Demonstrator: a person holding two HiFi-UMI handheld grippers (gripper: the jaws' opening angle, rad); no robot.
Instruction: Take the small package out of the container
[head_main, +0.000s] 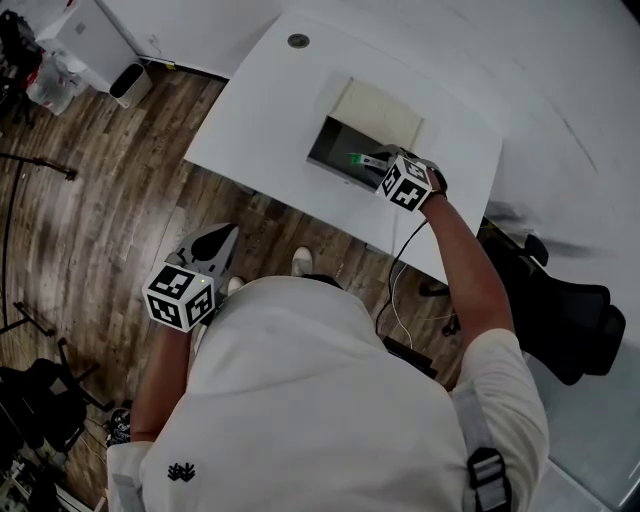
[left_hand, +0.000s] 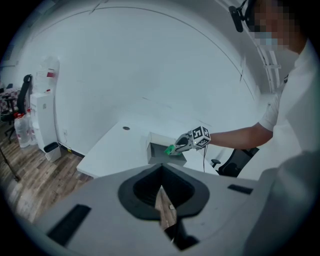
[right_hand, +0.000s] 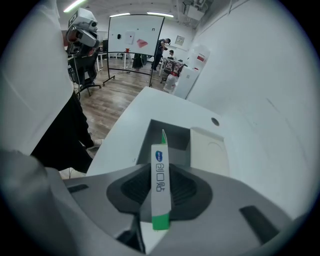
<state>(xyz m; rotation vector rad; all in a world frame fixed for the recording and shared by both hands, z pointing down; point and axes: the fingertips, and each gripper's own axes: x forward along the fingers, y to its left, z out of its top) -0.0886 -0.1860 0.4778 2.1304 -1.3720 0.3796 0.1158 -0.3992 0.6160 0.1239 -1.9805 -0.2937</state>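
Observation:
The small white-and-green package (right_hand: 160, 185) stands on edge between the jaws of my right gripper (right_hand: 160, 170), which is shut on it. The package is lifted above the open grey container (right_hand: 150, 136), whose pale lid (right_hand: 210, 150) lies beside it. In the head view the right gripper (head_main: 372, 160) hovers over the container (head_main: 328, 142) with the green end of the package (head_main: 356, 159) sticking out. My left gripper (head_main: 222, 238) hangs shut and holding nothing over the wooden floor, away from the table. From the left gripper (left_hand: 161, 172) view, the package (left_hand: 171, 149) shows far off at the container (left_hand: 154, 150).
The container sits on a white table (head_main: 260, 110) with a round cable hole (head_main: 298, 41). A black office chair (head_main: 570, 310) stands right of the table. A cable (head_main: 400, 262) hangs from the right gripper. A small white bin (head_main: 130, 84) is on the floor by the wall.

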